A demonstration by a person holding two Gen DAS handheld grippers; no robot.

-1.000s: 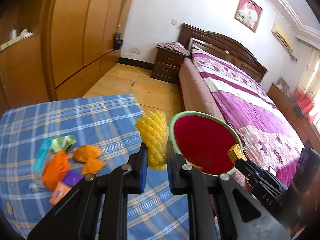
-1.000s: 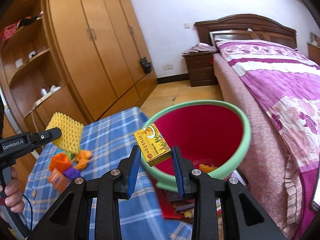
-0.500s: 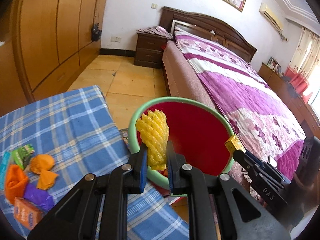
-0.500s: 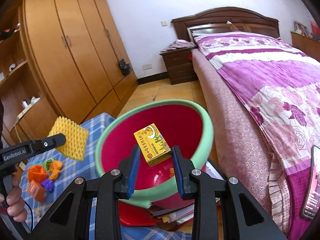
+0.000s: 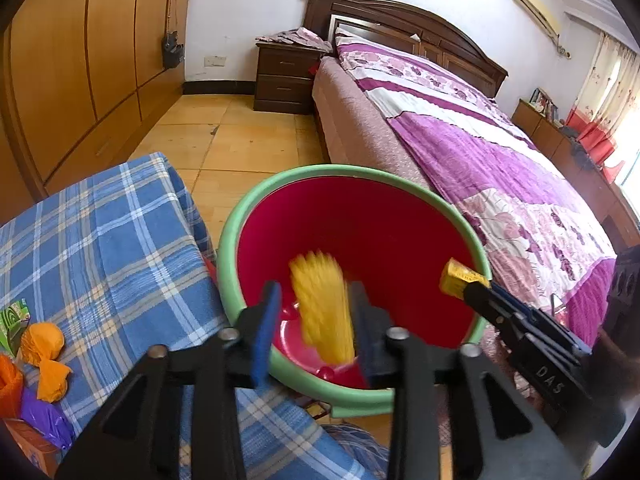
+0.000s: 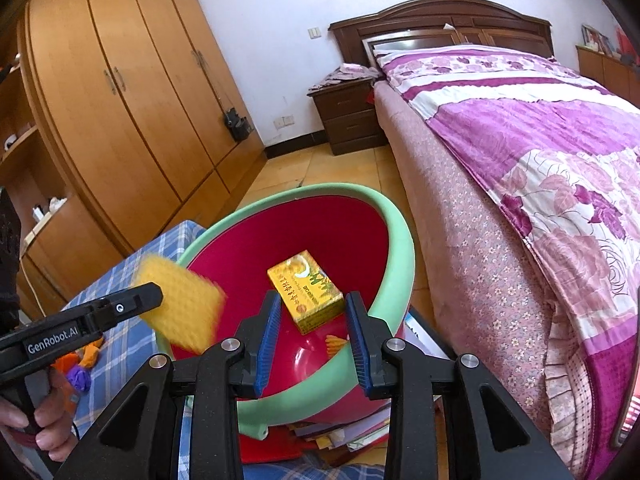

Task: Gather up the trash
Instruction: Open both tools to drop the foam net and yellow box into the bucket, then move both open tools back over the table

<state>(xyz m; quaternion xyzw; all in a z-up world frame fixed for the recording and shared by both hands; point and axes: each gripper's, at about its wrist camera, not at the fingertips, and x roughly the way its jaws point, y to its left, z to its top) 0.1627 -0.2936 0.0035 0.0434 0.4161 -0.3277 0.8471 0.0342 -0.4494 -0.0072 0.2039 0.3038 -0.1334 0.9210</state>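
We are holding both grippers over the round red plastic basin with the pale green rim [image 5: 240, 216], which is standing on the floor between the table draped in blue plaid cloth [image 5: 100, 240] and the bed with the purple floral cover [image 5: 480, 152].

Left gripper [image 5: 313, 316]: its jaws have just been opening and are now standing apart. The yellow foam fruit net [image 5: 322, 304] is showing blurred between the blue pads, clear of the left pad; we cannot tell whether it is touching the right one. In the right wrist view the same net [image 6: 180, 304] is appearing smeared just off the left gripper's tip, over the basin's near rim.

Right gripper [image 6: 312, 320]: its jaws have just been opening slightly. The small yellow printed cardboard box [image 6: 306, 290] is lying tilted between the pads, above the basin's interior; whether they are pressing on it, we cannot tell.

Orange, purple and green wrappers [image 5: 40, 356] are lying on the plaid cloth.
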